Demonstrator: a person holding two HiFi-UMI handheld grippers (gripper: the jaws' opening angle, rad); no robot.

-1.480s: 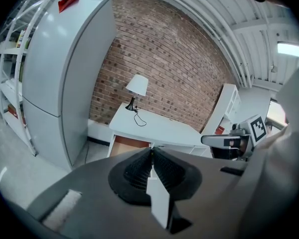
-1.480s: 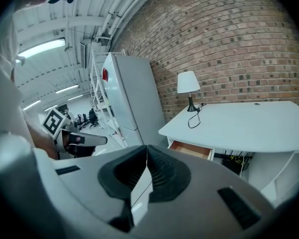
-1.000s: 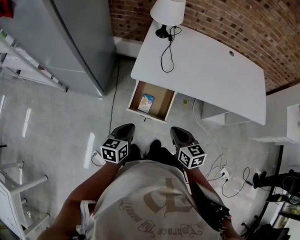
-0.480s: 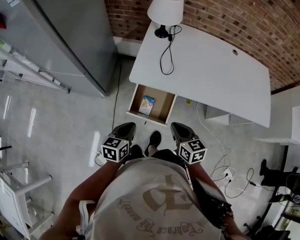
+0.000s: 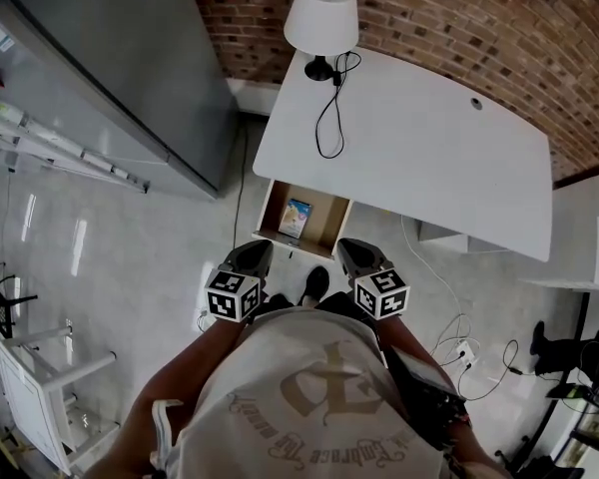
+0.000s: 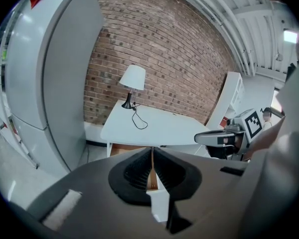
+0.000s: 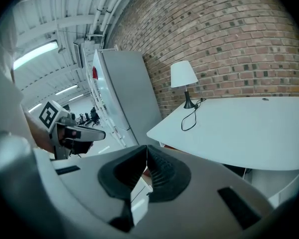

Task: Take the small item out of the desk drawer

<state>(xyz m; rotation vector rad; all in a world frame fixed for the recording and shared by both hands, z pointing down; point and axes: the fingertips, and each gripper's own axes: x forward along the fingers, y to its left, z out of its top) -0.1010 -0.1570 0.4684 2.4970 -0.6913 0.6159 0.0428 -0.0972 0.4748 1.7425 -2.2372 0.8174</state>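
Ahead of the closed, empty left gripper [image 6: 152, 166] and right gripper [image 7: 146, 166], the small item [image 5: 294, 218] looks light, flat: pinch its edges

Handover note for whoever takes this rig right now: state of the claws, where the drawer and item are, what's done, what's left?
Claws: the left claw is shut and empty; the right claw is shut and empty. Both are held short of the drawer.
Things: the drawer stands open under the white desk. The small item lies inside it, untouched.
Done: drawer open.
Left: open a claw, reach in, grip the item, lift it out.
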